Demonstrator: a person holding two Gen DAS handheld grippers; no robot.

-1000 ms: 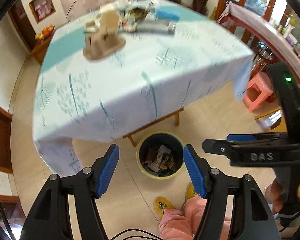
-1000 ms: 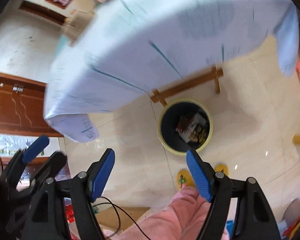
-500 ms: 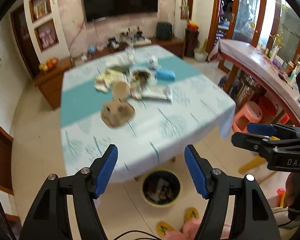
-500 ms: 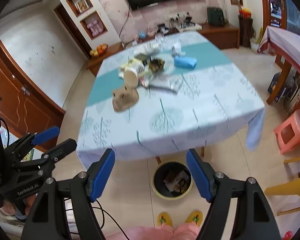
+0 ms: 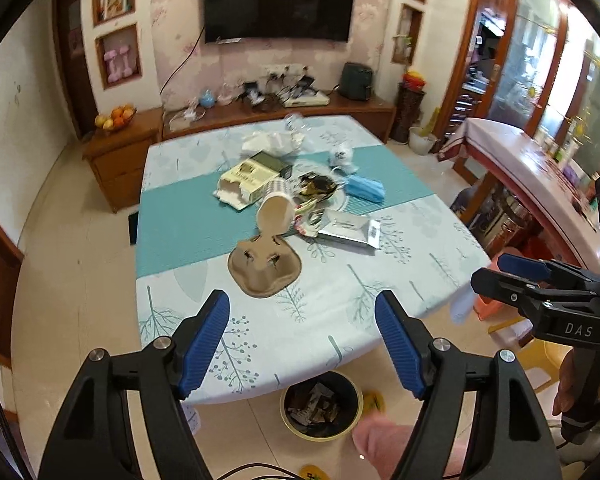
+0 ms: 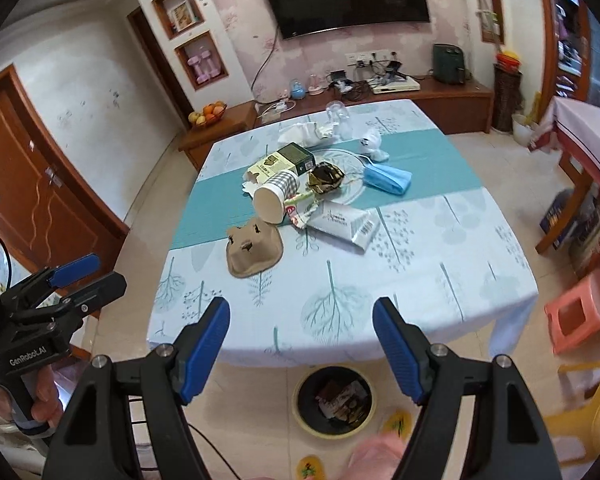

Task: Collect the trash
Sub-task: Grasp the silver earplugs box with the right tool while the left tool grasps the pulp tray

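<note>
- We find both tools raised clear of the desk (image 6: 480,264) and angled down at it, a stance we judge suits choosing the next piece of trash.
- The left tool (image 5: 302,344) has nothing between its blue pads; its jaws are opening, which we take as readying for a new pick.
- The right tool (image 6: 300,342) stands wide with nothing held.
- The trash lies clustered near the middle of the desk, on and beside the teal runner: a brown pulp cup carrier (image 6: 254,250) nearest us, a tipped paper cup (image 6: 274,198) just behind it with its mouth toward us, a torn carton (image 6: 270,164), a dark green box (image 6: 298,158), a crumpled foil wrapper (image 6: 326,178), a white packet (image 6: 344,222) and a blue face mask (image 6: 388,178).
- A clear plate (image 6: 346,160) under some of the pile may be a dish, not trash; the fisheye view is too soft for us to settle that.
- The bin (image 6: 334,400) sits on the floor just below the near desk edge, already holding wrappers; we judge it is placed there so items can be dropped straight down.
- The carrier, closest and standing apart from the pile, looks the easiest next grasp.
</note>
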